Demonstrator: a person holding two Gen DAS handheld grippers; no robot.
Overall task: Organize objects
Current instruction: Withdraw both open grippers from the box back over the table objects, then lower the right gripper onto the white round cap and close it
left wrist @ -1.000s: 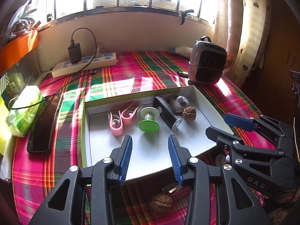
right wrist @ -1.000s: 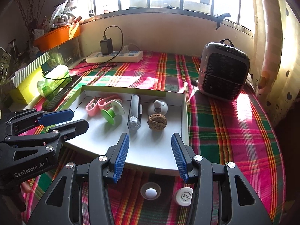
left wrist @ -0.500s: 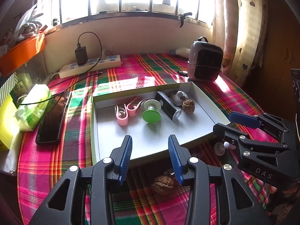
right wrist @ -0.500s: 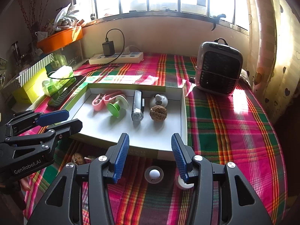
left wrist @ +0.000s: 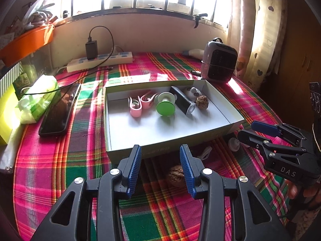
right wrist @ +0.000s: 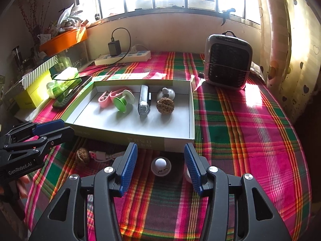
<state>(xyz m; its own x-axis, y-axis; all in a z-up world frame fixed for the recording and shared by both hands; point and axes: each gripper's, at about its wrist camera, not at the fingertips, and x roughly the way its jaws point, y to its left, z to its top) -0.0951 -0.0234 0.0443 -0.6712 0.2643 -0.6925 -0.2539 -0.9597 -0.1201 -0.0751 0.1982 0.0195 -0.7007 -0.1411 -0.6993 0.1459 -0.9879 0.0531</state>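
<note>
Pulled both tongs back from tray (left wrist: 220, 129); jaws open, empty. Walnut (left wrist: 176, 175) under my left tongs (left wrist: 160, 167): hard, round, rolls; pinch across middle.

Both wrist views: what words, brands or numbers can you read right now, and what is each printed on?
"DAS": white letters on the black right gripper body, seen in the left wrist view.
"GenRobot.AI": white letters on the black left gripper body, seen in the right wrist view.
Print on the near outer wall of the shallow green-and-white cardboard box: too blurred to read.
Label on the green tissue pack: too small to read.
</note>
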